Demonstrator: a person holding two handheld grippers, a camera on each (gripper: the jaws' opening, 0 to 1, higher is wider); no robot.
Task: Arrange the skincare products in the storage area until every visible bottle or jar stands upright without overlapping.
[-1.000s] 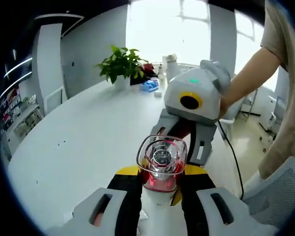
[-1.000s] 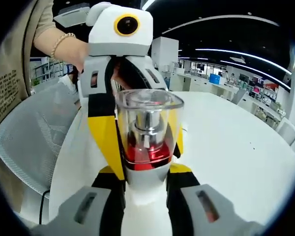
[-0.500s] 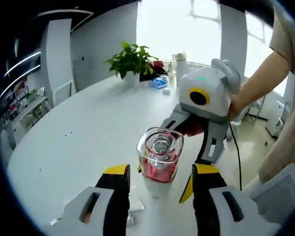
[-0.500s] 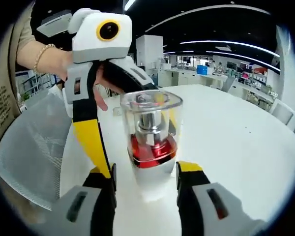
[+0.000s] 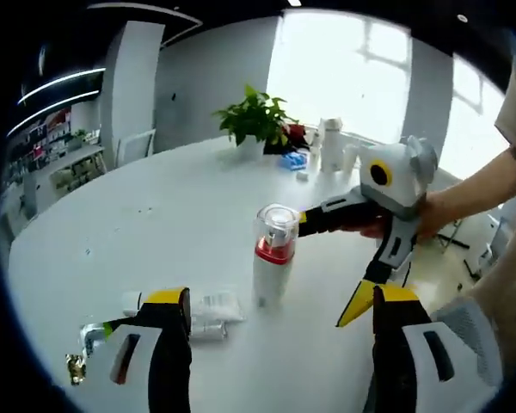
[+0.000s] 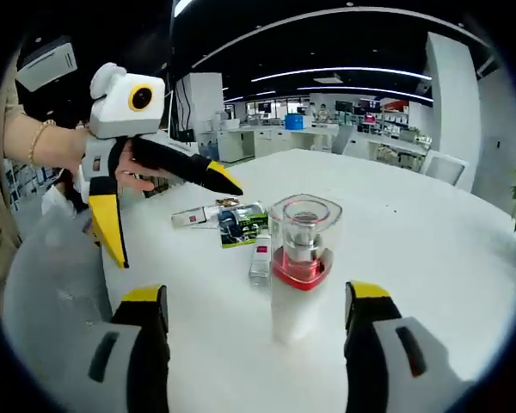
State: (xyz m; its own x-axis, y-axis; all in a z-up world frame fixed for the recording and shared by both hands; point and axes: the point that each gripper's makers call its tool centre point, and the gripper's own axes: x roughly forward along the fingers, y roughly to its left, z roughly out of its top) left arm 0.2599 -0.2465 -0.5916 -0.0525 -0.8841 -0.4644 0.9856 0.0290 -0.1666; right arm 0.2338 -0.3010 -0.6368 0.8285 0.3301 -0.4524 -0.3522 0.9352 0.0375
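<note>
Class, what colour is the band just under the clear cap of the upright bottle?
Red, above a white body; the bottle shows it best in the right gripper view.

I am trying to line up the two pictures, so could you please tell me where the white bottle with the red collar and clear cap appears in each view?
Left gripper view: the bottle stands upright near the middle, on the white table, above and between the view's own jaws.
Right gripper view: the bottle stands upright just right of centre, between the view's own jaws.
Shared landmark: a small clear tube lying flat beside the bottle's base.
</note>
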